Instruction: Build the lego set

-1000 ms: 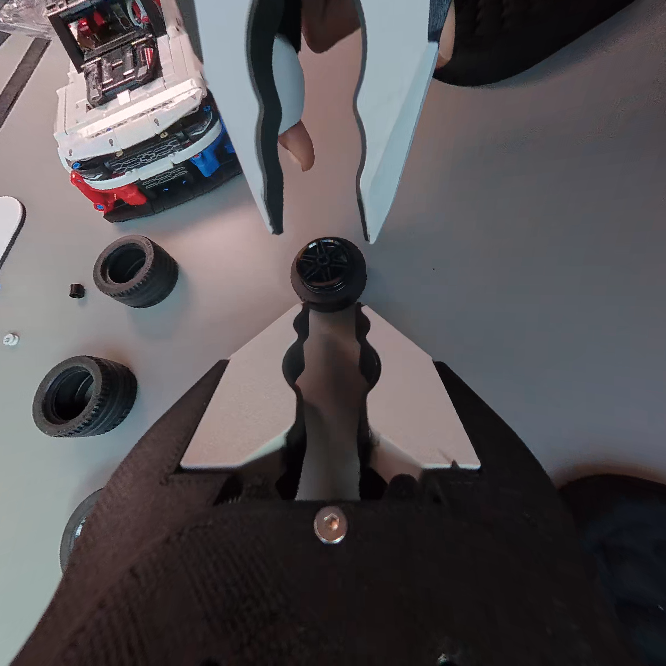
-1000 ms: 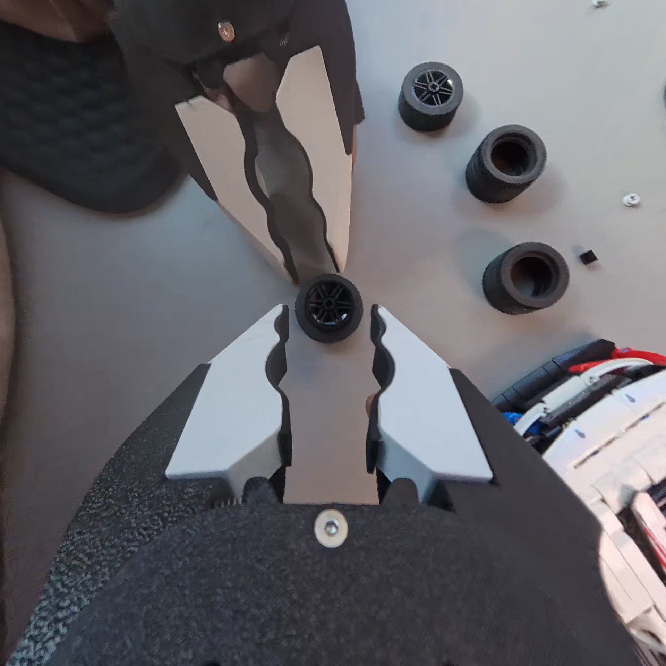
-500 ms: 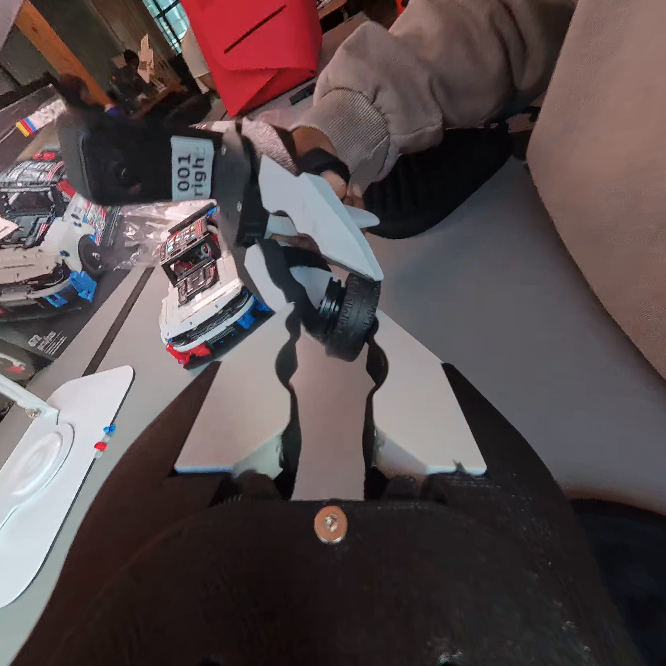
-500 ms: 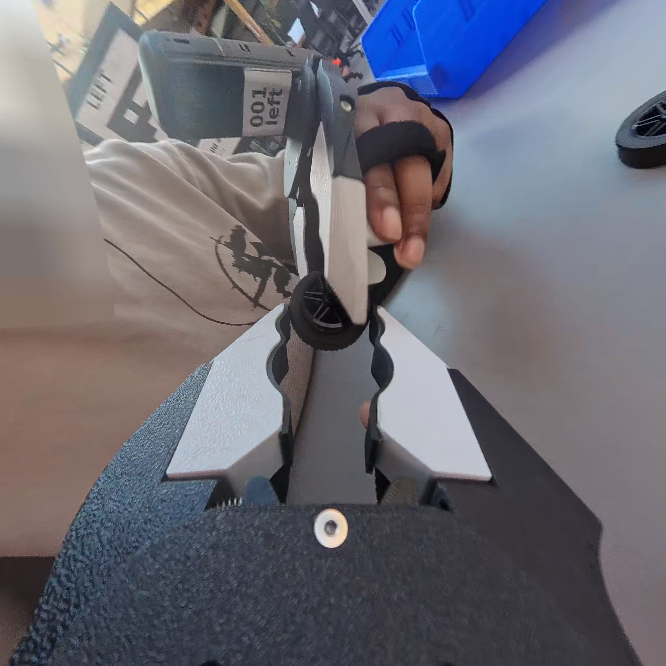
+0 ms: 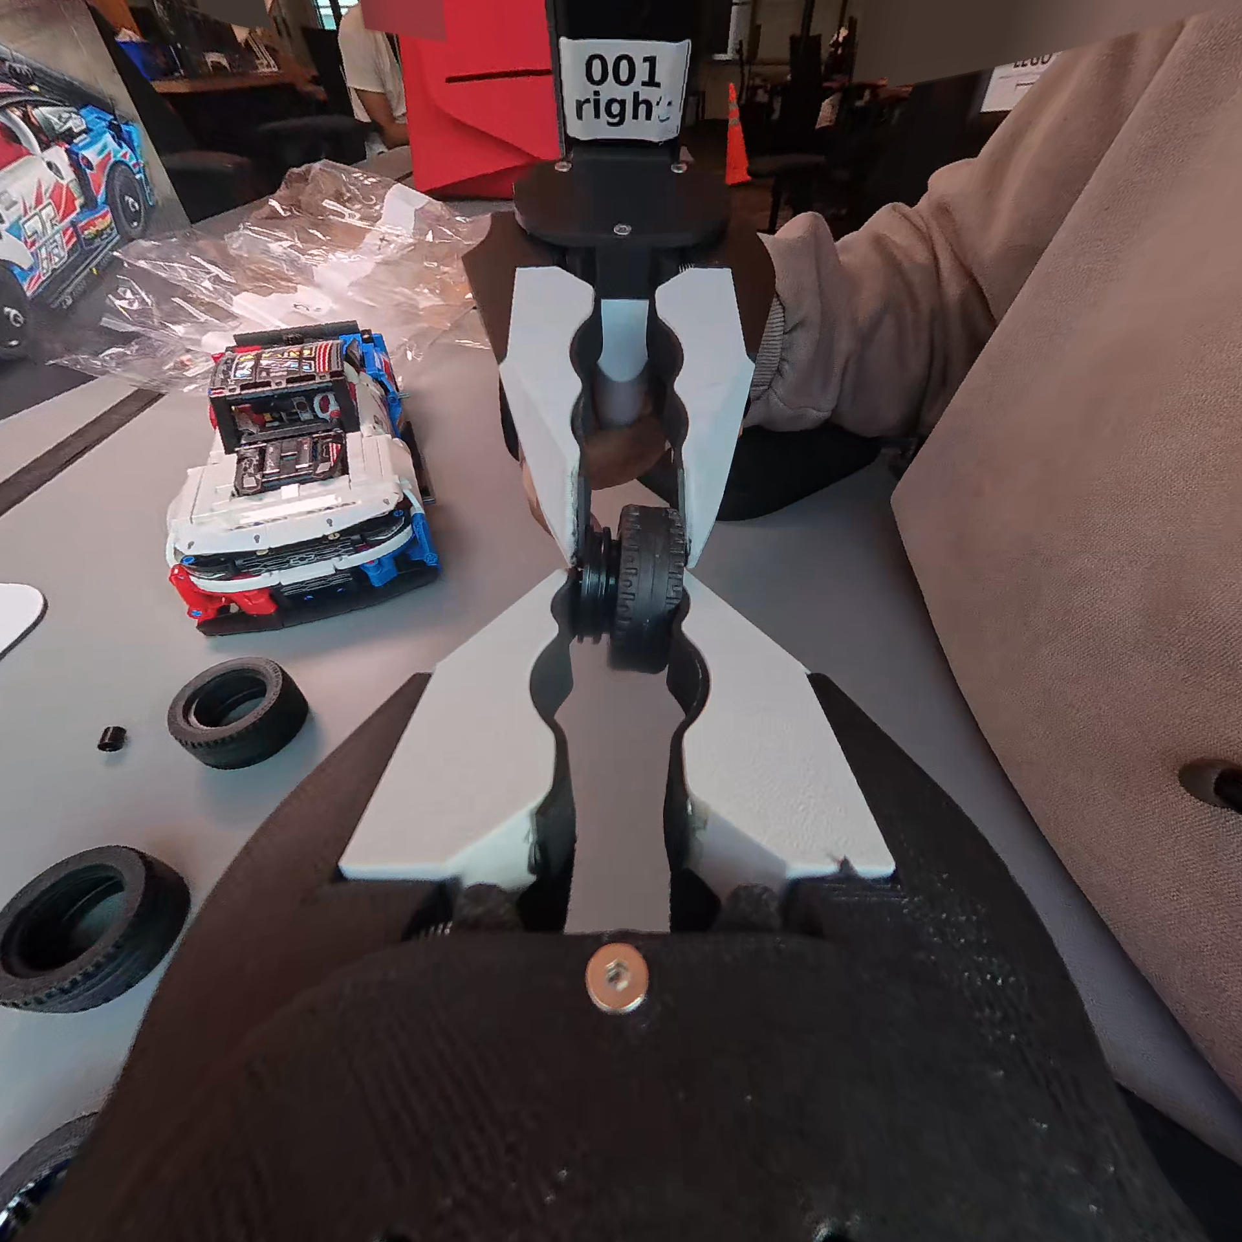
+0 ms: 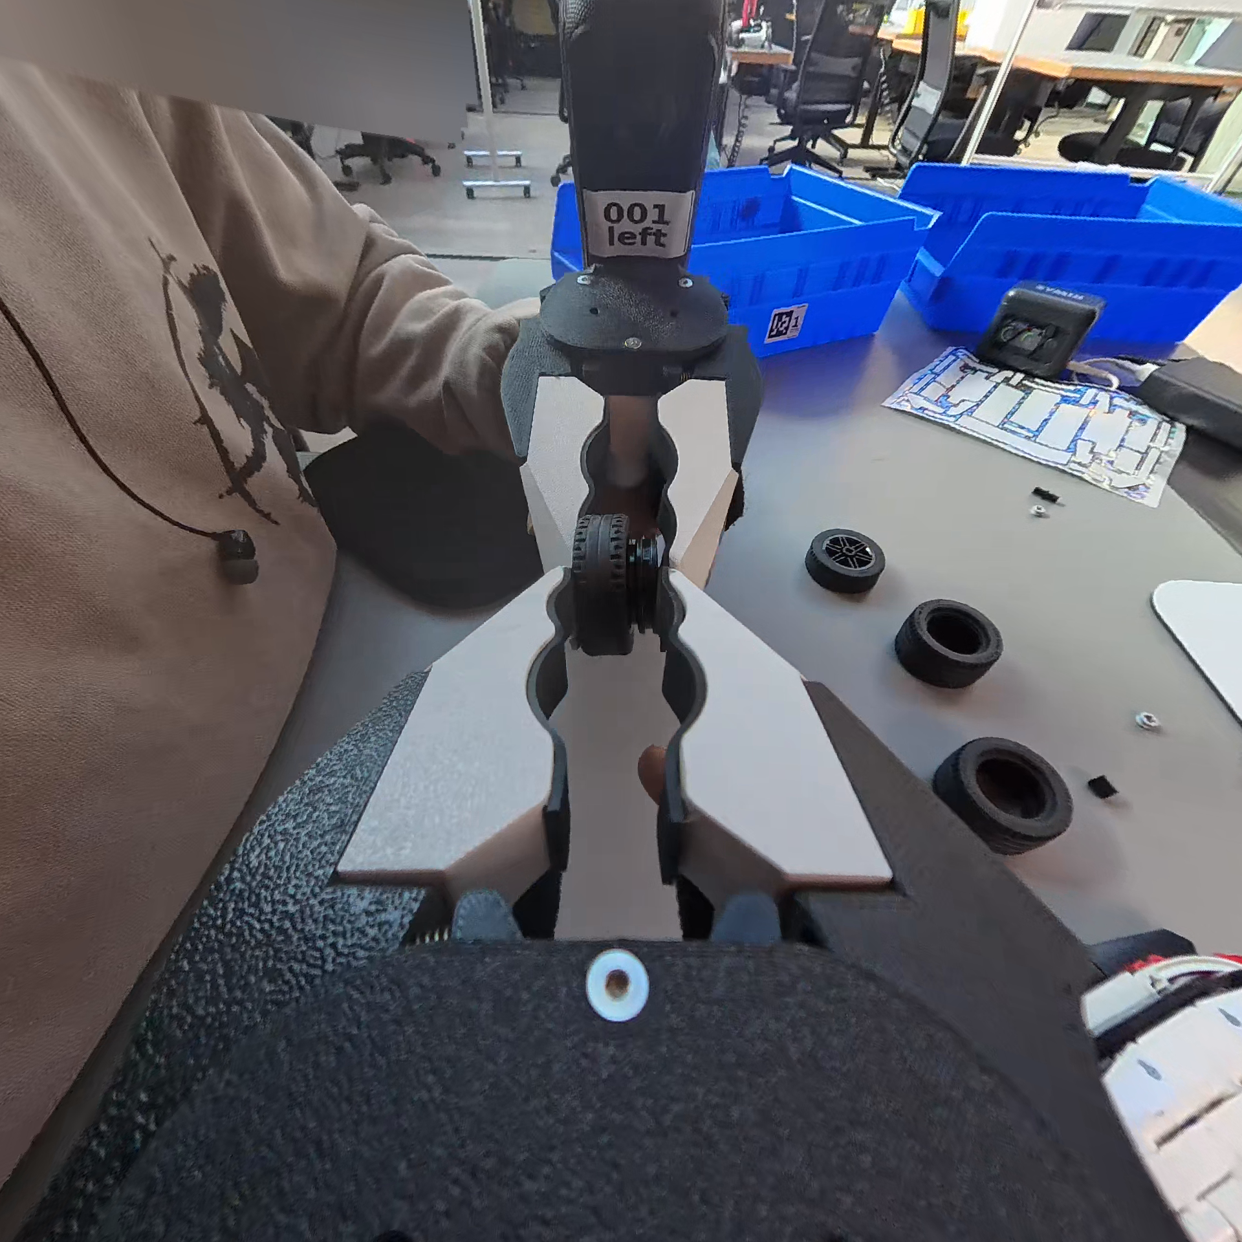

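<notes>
Both the left gripper (image 5: pixel 622 605) and the right gripper (image 6: pixel 618 591) clamp one tyre (image 5: pixel 648 585) half-seated on its black rim (image 5: pixel 595 588); next, I judge, press them fully together.

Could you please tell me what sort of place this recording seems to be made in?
Probably an open-plan office or lab workspace: office chairs and long desks stand behind the grey table, which holds blue storage bins.

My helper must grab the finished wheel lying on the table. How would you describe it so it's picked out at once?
Start at the blue bins; on the grey table nearer you runs a line of three black rounds. The wheel is the farthest: only it has a spoked rim inside, while the two tyres are hollow.
</notes>
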